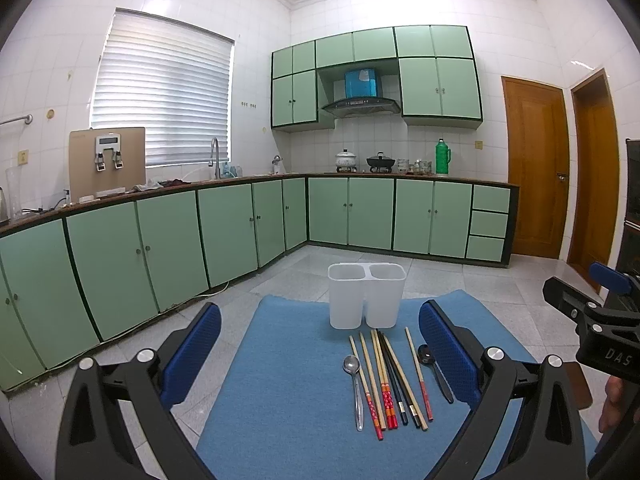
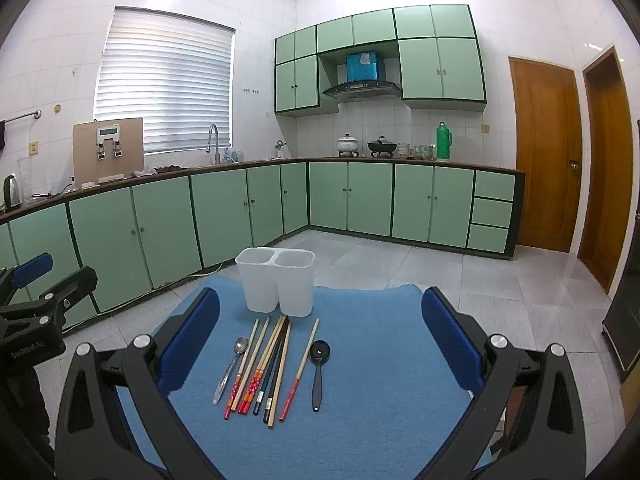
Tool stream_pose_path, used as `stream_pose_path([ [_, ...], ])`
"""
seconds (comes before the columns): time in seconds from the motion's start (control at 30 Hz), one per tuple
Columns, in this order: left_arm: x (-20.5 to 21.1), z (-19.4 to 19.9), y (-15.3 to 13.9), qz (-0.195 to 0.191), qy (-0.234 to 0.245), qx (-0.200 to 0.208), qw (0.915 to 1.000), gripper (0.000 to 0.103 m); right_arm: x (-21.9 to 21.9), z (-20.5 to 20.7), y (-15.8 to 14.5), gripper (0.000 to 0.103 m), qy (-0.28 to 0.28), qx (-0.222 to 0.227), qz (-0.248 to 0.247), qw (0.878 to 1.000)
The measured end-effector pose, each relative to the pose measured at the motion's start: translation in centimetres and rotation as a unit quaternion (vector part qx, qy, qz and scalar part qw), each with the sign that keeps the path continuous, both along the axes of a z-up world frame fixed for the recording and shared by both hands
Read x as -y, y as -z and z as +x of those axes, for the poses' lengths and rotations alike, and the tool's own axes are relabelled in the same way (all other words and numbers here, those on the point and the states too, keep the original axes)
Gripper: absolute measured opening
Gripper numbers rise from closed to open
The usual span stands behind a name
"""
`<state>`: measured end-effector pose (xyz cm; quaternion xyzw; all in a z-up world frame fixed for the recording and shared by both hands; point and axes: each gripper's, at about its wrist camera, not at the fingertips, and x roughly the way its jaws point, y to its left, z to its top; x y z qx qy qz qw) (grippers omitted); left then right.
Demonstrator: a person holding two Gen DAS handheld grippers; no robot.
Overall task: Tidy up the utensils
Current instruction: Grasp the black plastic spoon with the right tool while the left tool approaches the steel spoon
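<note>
A white two-compartment utensil holder (image 1: pixel 365 295) (image 2: pixel 276 281) stands upright and empty at the far end of a blue mat (image 1: pixel 288 380) (image 2: pixel 380 360). In front of it lie several chopsticks (image 1: pixel 386 380) (image 2: pixel 264 364), a silver spoon (image 1: pixel 354 380) (image 2: pixel 232 366) on their left and a black spoon (image 1: pixel 434 372) (image 2: pixel 319 372) on their right. My left gripper (image 1: pixel 320 344) hovers open above the mat, holding nothing. My right gripper (image 2: pixel 320 340) is also open and empty over the utensils. Each gripper shows at the edge of the other's view.
The mat lies on a light tiled floor (image 2: pixel 460 272). Green base cabinets (image 1: pixel 160 240) run along the left and back walls under a cluttered countertop. Two wooden doors (image 2: pixel 548 152) stand at the right. A dark cabinet (image 2: pixel 624 320) sits at the far right edge.
</note>
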<state>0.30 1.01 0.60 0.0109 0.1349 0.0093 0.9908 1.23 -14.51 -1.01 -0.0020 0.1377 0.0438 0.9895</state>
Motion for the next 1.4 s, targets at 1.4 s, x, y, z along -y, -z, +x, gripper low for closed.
stream_pose_path([
  [1.4, -2.8, 20.1, 15.7, 0.004, -0.04, -0.25, 0.9675, 0.095, -1.6, 23.2, 16.6, 0.071, 0.006, -0.297, -0.041, 0.954],
])
